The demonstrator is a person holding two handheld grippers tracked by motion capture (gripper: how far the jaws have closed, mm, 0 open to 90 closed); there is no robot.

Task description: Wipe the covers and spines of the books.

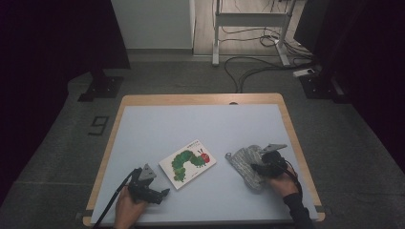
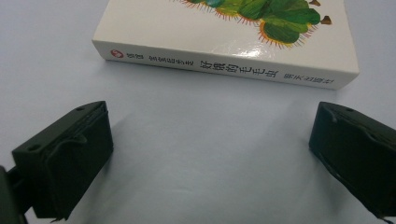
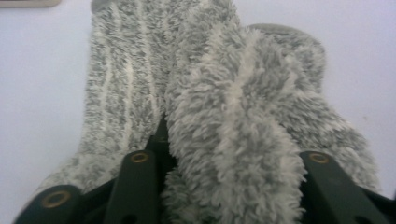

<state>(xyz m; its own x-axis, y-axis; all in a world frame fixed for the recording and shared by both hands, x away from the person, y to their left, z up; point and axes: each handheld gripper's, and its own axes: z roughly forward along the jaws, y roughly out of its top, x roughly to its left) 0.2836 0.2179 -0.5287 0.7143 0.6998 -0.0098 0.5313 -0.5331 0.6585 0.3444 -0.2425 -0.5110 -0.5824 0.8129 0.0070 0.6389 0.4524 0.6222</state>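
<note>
2 claws are working apart: I am pinching the fuzzy grey sock [image 3: 243, 140] in my right claw [image 1: 261, 168] to lift it, while my left claw [image 2: 210, 154] is waiting wide open, holding nothing, before the book [image 2: 224, 42].

- Fuzzy grey-and-white striped fleece sock [image 1: 244, 164]: lies on the right part of the pale blue tabletop [image 1: 200, 121], near its front right corner, well apart from the picture book.
- State: limp and crumpled; one thick fold [image 3: 233, 154] is bunched upward.
- Pose: the remaining fabric lies flat, extending away across the surface.
</note>
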